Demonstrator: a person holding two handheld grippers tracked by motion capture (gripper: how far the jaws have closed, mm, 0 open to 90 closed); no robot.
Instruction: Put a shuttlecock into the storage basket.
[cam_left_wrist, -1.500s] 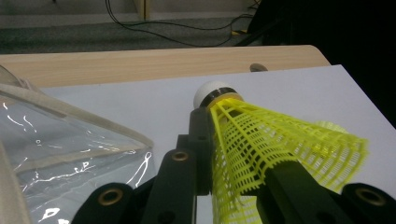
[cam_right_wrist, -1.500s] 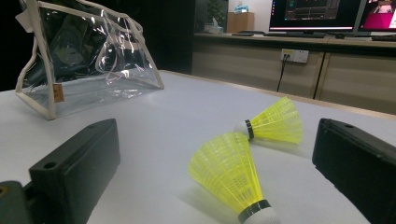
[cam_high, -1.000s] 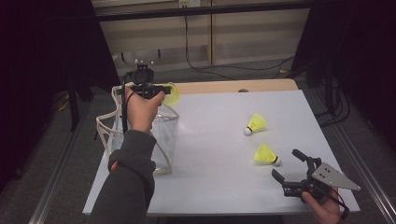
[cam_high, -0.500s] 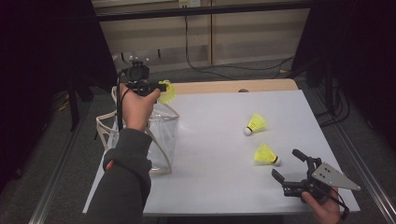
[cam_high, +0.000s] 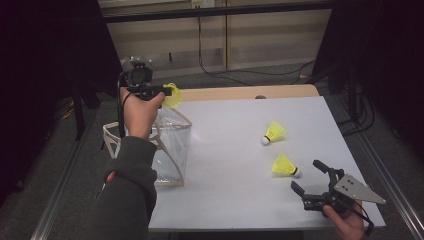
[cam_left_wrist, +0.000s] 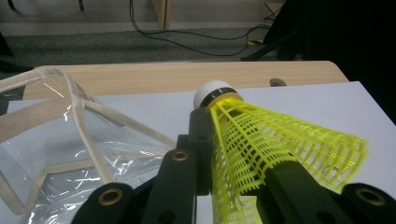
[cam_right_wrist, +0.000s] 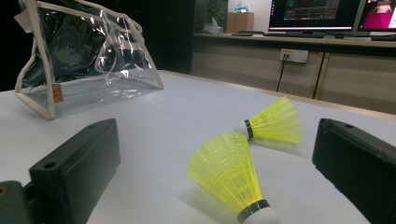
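My left gripper (cam_high: 162, 91) is raised above the far left of the white table (cam_high: 225, 150), shut on a yellow shuttlecock (cam_high: 173, 96). In the left gripper view that shuttlecock (cam_left_wrist: 261, 154) sits clamped by its mesh skirt, white cork pointing away. Below it stands a clear plastic bag (cam_high: 167, 147) with cream trim, its mouth open upward (cam_left_wrist: 70, 140). Two more yellow shuttlecocks lie on the table at right, one farther (cam_high: 273, 132) and one nearer (cam_high: 284, 166). My right gripper (cam_high: 312, 179) rests open near the front right corner, facing both (cam_right_wrist: 231, 175) (cam_right_wrist: 273, 122).
A wooden strip (cam_high: 250, 93) runs along the table's far edge. Metal rails (cam_high: 390, 175) flank the table. Cables (cam_high: 220, 70) trail on the floor beyond. Monitors (cam_right_wrist: 322, 14) stand on a bench in the right gripper view.
My left gripper has lifted slightly up and to the left with the shuttlecock, staying over the bag. The right gripper has not moved.
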